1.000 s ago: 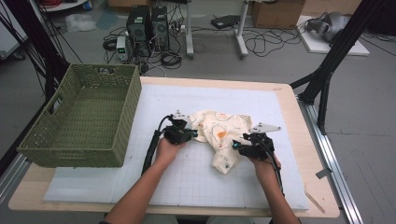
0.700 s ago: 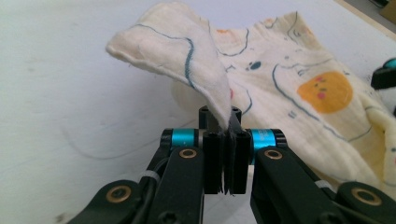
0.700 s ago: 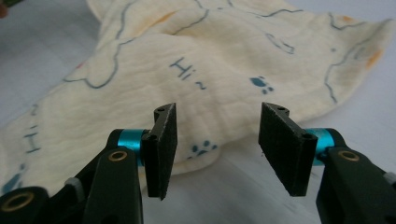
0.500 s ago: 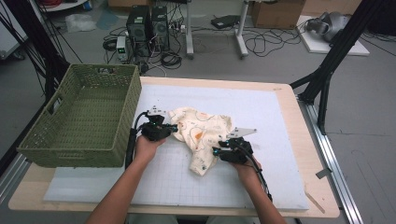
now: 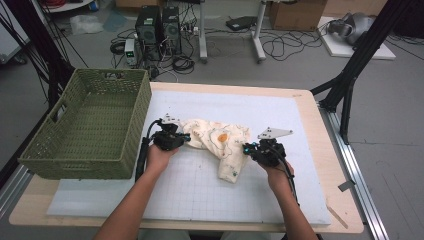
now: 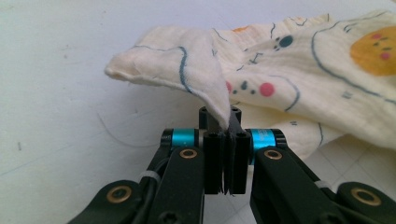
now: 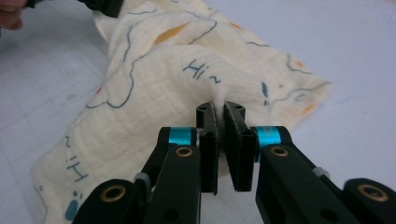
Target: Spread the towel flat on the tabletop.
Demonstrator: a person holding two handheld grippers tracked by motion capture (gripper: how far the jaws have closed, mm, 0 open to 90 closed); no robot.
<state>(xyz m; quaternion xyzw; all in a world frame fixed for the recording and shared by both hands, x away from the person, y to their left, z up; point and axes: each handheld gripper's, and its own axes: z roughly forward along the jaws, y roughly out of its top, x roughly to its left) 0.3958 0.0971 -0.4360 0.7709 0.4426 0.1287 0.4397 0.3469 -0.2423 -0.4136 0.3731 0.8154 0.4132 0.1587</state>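
Observation:
A cream cloth printed with cartoon shapes lies crumpled on the white gridded mat. My left gripper is shut on its left edge. In the left gripper view a fold of the cloth rises from between the pressed jaws of that gripper. My right gripper holds the cloth's right side. Its jaws have just been closing, and in the right gripper view they pinch a ridge of the cloth beside a printed "Hi".
A green woven basket stands on the table's left side, close to my left hand. The wooden table edge borders the mat on the right. Beyond the table, computer towers and cables sit on the floor.
Both hands and the cloth shifted left toward the basket. The right gripper then drew back to the right, and the cloth now spans wider between the two grippers.

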